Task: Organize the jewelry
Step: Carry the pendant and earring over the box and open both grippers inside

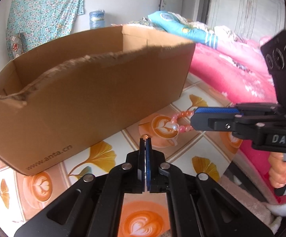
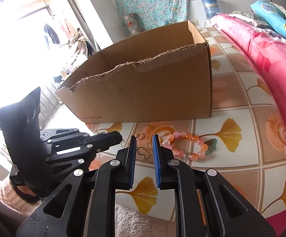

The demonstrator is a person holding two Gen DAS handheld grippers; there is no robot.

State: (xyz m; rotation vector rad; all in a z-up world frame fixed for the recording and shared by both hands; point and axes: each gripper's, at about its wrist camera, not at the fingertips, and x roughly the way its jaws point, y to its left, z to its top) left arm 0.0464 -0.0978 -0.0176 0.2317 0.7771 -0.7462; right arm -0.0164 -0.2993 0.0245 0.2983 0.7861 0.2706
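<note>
Right gripper (image 2: 144, 138) is held spread astride gold chain (image 2: 145, 151), readied for pinching; left gripper (image 1: 145, 140) is pressed together (contents unclear); bead bracelet (image 2: 188, 145) awaits cardboard box (image 2: 152, 90).

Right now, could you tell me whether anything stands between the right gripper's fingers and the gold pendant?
Nothing visible does. The gold pendant lies on the tablecloth between the right gripper's open fingers; the pink bead bracelet lies just right of them.

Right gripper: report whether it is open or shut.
Open. The right gripper shows a clear gap between its blue pads, with the gold chain on the tablecloth visible through it.
</note>
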